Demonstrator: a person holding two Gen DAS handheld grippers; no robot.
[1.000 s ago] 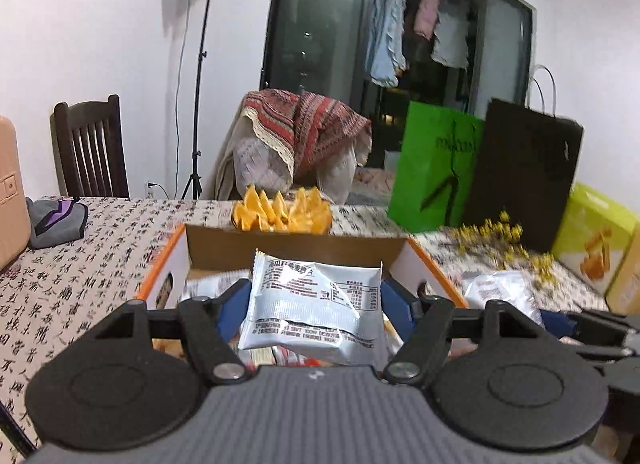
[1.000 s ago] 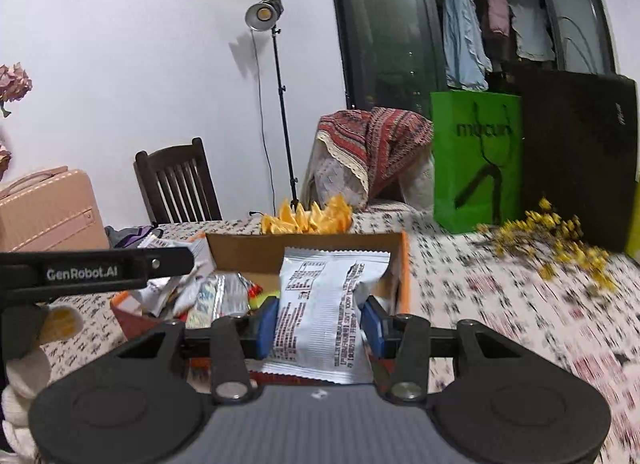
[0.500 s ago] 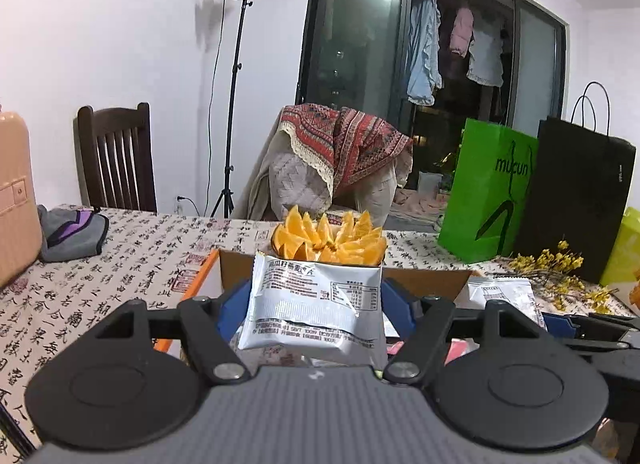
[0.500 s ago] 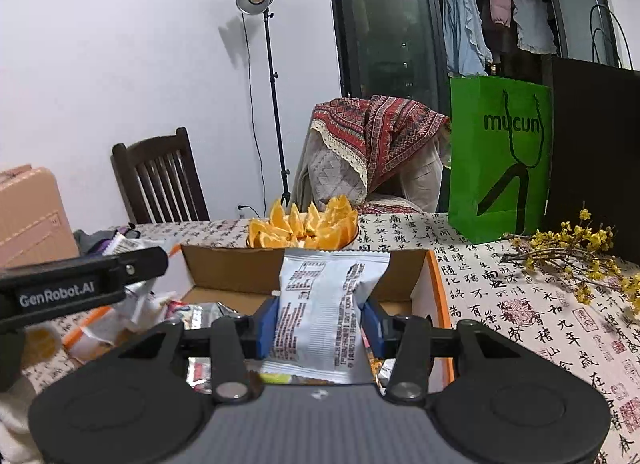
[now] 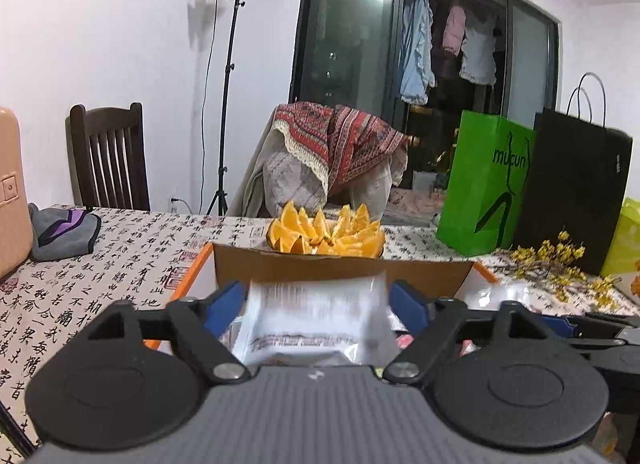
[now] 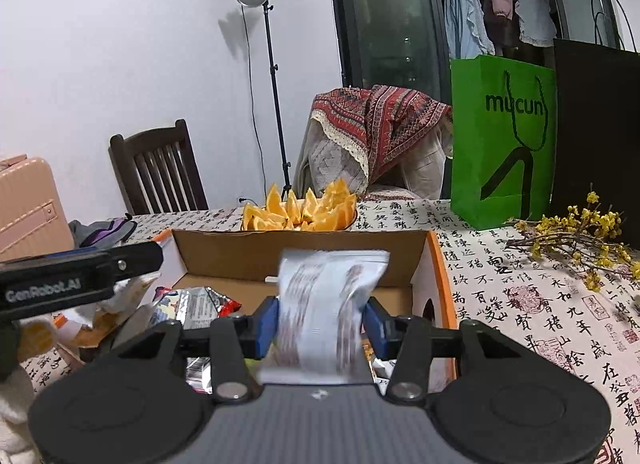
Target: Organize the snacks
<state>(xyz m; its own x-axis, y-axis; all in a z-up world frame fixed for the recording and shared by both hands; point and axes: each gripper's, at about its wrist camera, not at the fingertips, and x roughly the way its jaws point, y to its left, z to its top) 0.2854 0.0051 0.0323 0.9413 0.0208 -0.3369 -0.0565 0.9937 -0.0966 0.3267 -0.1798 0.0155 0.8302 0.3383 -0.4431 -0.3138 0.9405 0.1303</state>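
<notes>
Left wrist view: my left gripper (image 5: pixel 318 304), jaws just widened, has let go of a blurred silver foil packet (image 5: pixel 316 316) over the rectangular cardboard box (image 5: pixel 340 268) of crinkly wrappers.

The premises were a private home, a dining or living room. A bench covered in a calligraphy-print cloth (image 5: pixel 120 264) carried a dish of orange wedges (image 5: pixel 326 234). Beyond the gripper stood a wooden dining chair (image 5: pixel 108 156), a chair draped with a woven throw (image 5: pixel 340 144), and laundry (image 5: pixel 416 52) hung behind a glass door.
</notes>
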